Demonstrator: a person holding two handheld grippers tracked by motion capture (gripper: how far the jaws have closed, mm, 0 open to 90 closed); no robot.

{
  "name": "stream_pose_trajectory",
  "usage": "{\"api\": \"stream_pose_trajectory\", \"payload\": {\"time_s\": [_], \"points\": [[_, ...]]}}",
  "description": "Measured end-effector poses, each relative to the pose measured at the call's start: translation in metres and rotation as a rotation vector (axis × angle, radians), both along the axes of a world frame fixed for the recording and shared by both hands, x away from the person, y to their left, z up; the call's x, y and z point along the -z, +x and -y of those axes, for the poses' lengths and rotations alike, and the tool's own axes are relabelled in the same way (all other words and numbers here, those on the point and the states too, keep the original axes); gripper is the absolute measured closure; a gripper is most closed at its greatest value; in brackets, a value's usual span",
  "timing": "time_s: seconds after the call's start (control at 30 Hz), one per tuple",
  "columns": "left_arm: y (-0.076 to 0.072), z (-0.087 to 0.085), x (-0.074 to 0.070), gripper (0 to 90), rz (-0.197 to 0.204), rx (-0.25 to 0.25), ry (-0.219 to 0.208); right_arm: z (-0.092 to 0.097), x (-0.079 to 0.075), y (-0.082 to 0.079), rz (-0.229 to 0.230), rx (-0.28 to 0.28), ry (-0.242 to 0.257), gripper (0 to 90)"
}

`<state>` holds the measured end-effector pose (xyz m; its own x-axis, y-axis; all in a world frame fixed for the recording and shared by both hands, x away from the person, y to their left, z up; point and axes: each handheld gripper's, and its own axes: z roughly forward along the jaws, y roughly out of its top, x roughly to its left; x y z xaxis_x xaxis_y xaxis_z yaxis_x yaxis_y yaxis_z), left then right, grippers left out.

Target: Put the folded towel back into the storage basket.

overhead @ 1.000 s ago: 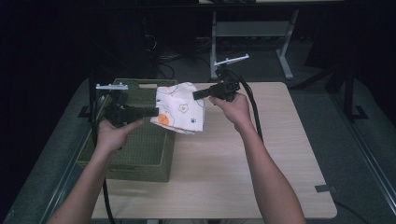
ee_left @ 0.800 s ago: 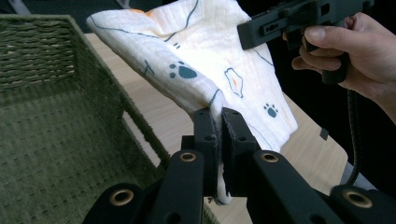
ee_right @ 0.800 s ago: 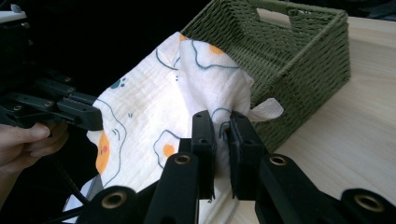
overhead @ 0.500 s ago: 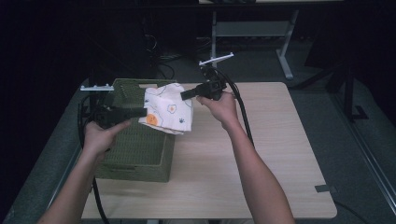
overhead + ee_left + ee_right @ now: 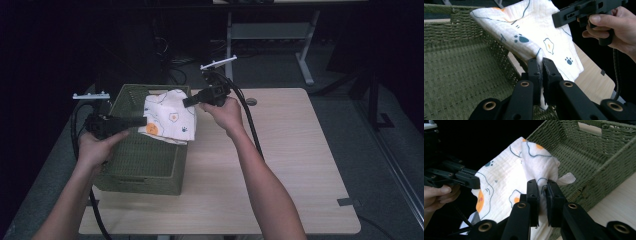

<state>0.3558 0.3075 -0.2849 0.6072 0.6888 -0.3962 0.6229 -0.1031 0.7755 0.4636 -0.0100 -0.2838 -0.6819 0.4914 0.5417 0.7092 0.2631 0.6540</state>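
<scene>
Here, scene: a printed cloth (image 5: 170, 117) is being held up over the near right rim of a green woven basket (image 5: 135, 160) on the bench (image 5: 280, 165).
Left gripper (image 5: 542, 72): fingers are being kept closed on a cloth edge.
Right gripper (image 5: 542, 192): fingers are being kept pinched on a bunched corner.
Handling: judged light, soft, limp; best gripped at edges or corners.

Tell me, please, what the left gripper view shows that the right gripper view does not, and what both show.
The left gripper view alone shows blue paw prints on the cloth and the table's corner, with the right hand-held gripper gripping the cloth's far edge. The right gripper view alone shows the basket's handle slot and the left hand-held gripper on the cloth. Both show the green woven basket and their own jaws shut on the cloth.
</scene>
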Motion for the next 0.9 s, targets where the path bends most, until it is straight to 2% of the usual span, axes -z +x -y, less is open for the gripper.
{"api": "stream_pose_trajectory", "payload": {"time_s": [0.5,0.9], "points": [[-0.005,-0.023,-0.001,86.7,0.000,-0.037,0.007,-0.025,-0.001,0.002,-0.004,-0.022,-0.008,81.8],[-0.008,-0.042,0.007,86.8,-0.018,-0.076,0.012,-0.047,0.005,0.003,-0.013,-0.040,0.000,81.7]]}}
